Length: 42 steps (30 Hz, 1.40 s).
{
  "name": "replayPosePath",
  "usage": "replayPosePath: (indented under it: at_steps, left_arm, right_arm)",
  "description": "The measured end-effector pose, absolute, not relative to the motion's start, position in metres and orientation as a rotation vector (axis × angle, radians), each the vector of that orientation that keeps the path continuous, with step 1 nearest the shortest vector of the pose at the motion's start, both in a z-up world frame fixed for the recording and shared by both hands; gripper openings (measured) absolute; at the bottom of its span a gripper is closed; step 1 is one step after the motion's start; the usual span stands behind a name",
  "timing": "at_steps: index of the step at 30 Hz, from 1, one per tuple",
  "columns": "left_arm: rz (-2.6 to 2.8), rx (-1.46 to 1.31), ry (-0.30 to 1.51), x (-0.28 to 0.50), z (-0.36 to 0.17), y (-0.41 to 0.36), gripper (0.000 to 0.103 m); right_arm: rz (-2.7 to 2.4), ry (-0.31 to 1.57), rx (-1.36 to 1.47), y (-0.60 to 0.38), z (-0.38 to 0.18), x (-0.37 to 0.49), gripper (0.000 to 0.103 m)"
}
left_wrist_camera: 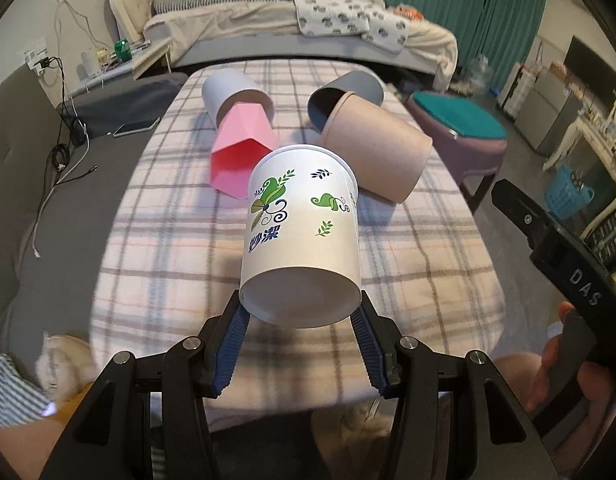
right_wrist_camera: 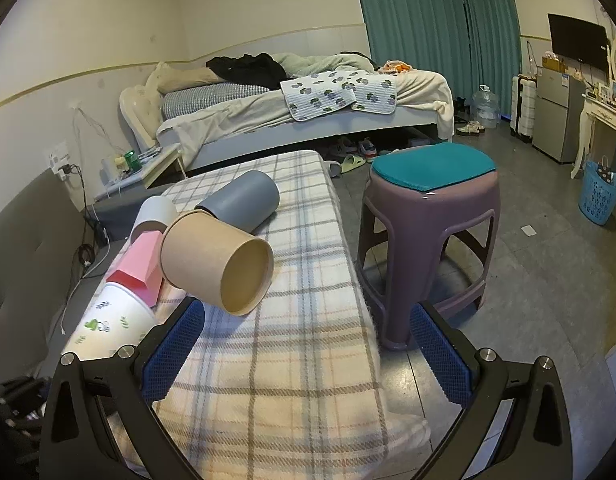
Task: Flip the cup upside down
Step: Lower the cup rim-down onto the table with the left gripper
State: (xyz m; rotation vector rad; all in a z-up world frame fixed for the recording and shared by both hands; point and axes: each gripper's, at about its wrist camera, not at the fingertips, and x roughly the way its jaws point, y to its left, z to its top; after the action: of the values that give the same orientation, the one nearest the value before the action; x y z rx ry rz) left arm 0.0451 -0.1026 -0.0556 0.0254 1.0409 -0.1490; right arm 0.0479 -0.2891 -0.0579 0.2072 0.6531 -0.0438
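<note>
A white paper cup with green leaf print [left_wrist_camera: 302, 224] is held in my left gripper [left_wrist_camera: 301, 312], whose blue pads press its base on both sides; its base faces the camera and it tilts away above the plaid cloth. The same cup shows at the lower left of the right wrist view [right_wrist_camera: 110, 326]. A brown paper cup [right_wrist_camera: 218, 258] lies on its side with its mouth toward my right gripper [right_wrist_camera: 308, 320], which is open and empty just short of it. A pink cup [left_wrist_camera: 240, 152], a white cup [left_wrist_camera: 232, 94] and a grey cup [left_wrist_camera: 348, 92] lie on their sides behind.
The cups lie on a narrow bench covered by a plaid cloth [right_wrist_camera: 292, 360]. A purple stool with a teal cushion [right_wrist_camera: 428, 216] stands to the right of it. A grey sofa [left_wrist_camera: 36, 168] with cables and a phone is on the left. A bed [right_wrist_camera: 308, 104] stands behind.
</note>
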Motion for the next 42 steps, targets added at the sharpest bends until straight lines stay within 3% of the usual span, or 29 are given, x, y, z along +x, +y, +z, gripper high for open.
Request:
replayPosePath:
  at_steps: [10, 19, 31, 42]
  left_arm:
    - [-0.197, 0.101, 1.373, 0.06, -0.049, -0.09, 0.053]
    - [-0.218, 0.204, 1.506, 0.094, -0.068, -0.112, 0.053]
    - [-0.194, 0.227, 1.431, 0.129, -0.064, -0.118, 0.054]
    - [-0.2, 0.15, 1.137, 0.096, -0.064, -0.106, 0.056]
  right_arm:
    - [-0.032, 0.66, 0.257, -0.296, -0.06, 0.05, 0.103]
    - [-0.028, 0.667, 0.273, -0.297, -0.063, 0.051, 0.103]
    - [-0.019, 0.678, 0.262, -0.294, -0.067, 0.053, 0.103]
    - [-0.026, 0.663, 0.237, -0.292, -0.066, 0.052, 0.103]
